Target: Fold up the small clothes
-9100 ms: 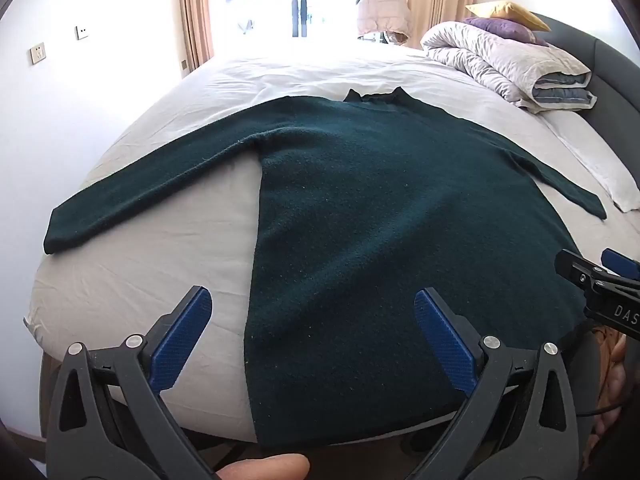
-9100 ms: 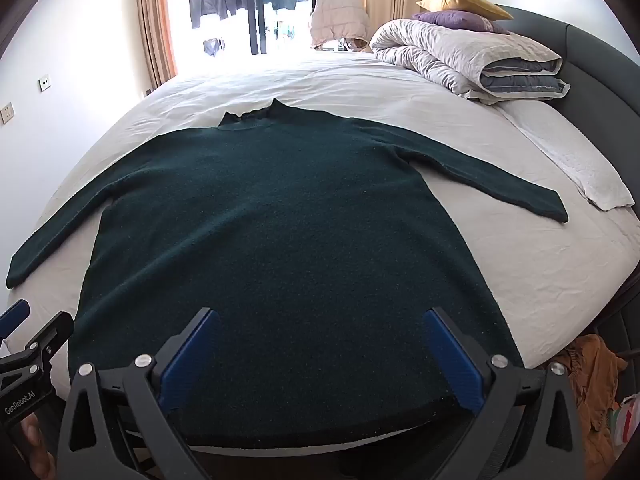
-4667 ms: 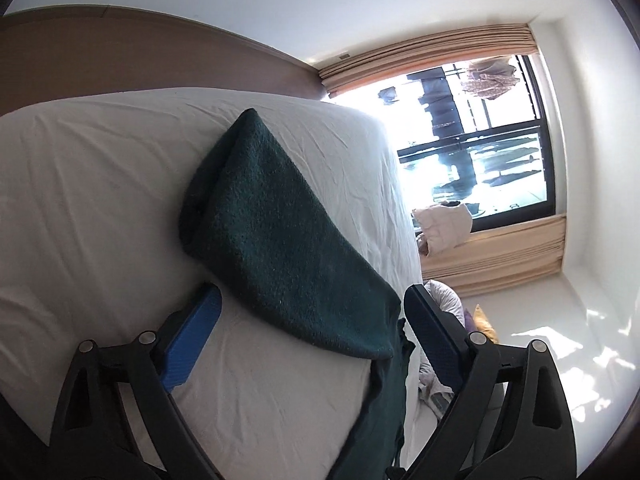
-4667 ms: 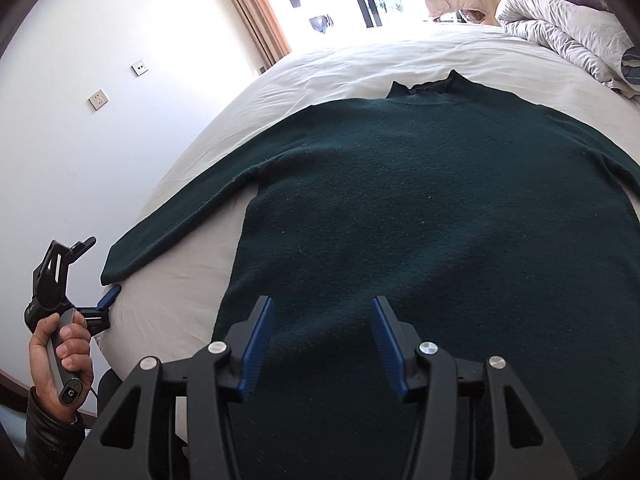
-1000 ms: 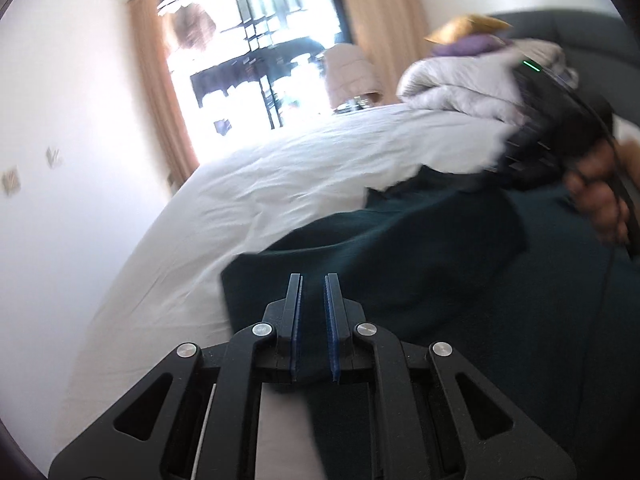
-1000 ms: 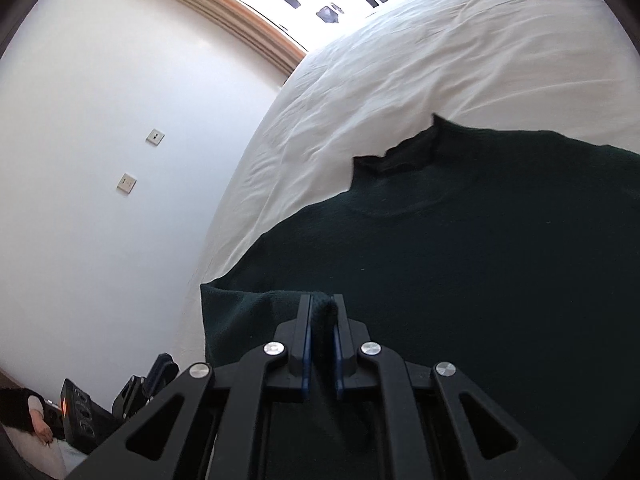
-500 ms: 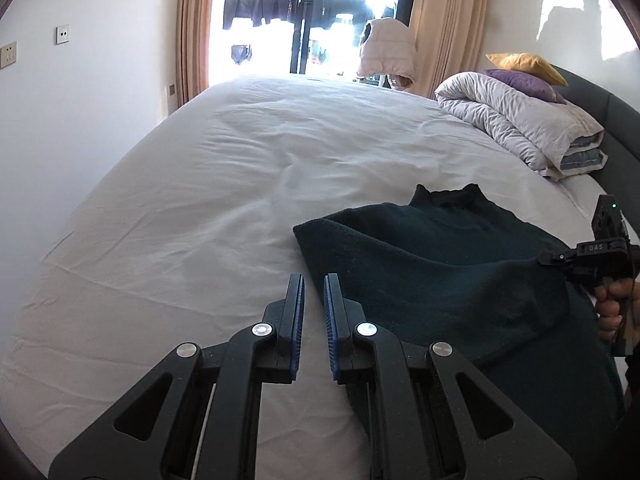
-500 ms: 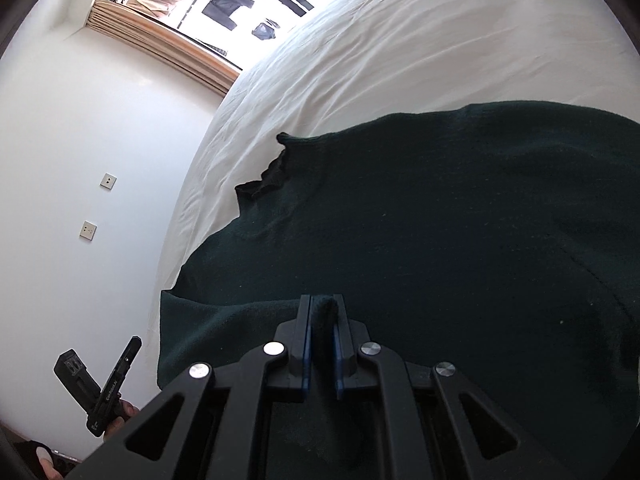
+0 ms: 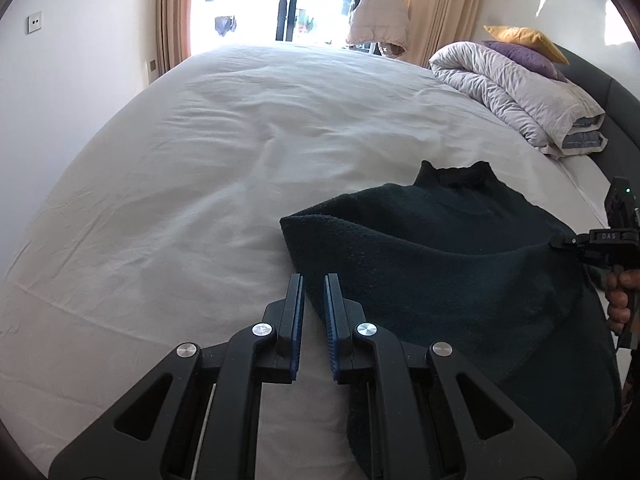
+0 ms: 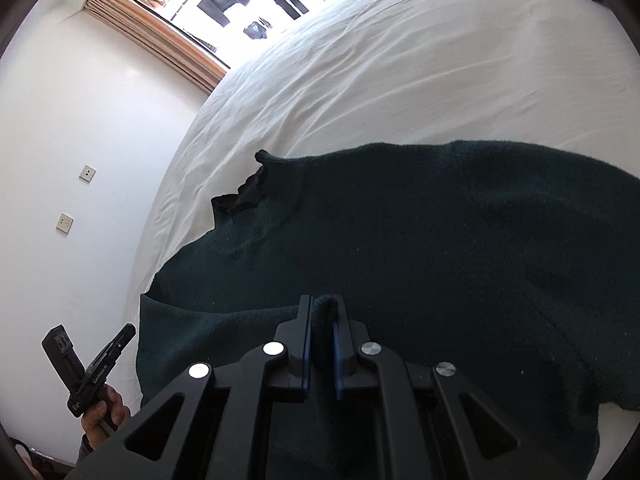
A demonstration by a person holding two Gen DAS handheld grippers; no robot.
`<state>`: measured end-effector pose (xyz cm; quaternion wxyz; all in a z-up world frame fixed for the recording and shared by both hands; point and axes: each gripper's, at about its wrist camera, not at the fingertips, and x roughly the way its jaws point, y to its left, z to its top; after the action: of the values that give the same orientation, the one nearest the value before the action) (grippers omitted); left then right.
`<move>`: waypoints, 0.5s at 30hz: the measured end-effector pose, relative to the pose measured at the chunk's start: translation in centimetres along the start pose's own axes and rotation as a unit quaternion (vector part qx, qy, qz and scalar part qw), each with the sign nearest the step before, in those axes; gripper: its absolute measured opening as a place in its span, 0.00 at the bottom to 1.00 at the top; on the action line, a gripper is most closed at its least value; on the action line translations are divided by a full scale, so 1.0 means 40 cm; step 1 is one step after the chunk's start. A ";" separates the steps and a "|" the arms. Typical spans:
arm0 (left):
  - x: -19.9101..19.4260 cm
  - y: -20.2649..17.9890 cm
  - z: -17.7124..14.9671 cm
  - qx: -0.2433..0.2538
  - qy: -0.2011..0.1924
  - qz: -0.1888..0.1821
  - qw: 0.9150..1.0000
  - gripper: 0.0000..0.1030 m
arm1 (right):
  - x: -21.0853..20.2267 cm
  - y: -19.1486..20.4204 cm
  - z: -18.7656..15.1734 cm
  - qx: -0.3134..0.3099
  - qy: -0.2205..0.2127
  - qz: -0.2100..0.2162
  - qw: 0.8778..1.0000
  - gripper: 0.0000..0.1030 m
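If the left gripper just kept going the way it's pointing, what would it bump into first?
Probably the folded edge of the sweater. The left gripper, shut and empty, aims down at that edge where it meets the sheet; depth is hard to judge, so it might touch sheet first.

Closed left gripper (image 9: 313,284) hangs beside the folded sweater (image 9: 448,264) on the bed (image 9: 200,160).

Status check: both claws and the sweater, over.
Left claw shut, empty, over the white sheet. Right claw shut on dark green sweater fabric. Sleeve folded across body. Nothing in the way.

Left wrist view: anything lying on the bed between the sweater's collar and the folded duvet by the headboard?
Nothing: bare white sheet separates the sweater's collar from the folded duvet.
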<state>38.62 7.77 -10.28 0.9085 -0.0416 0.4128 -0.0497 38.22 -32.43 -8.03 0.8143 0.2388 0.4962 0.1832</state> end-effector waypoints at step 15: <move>0.017 -0.045 0.040 0.033 -0.028 0.016 0.999 0.10 | 0.009 -0.058 0.025 0.023 -0.001 -0.027 0.999 0.09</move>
<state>40.17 5.97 -9.51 0.9212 -0.0064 0.3861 -0.0475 39.42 -34.36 -9.21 0.8139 0.2445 0.5054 0.1495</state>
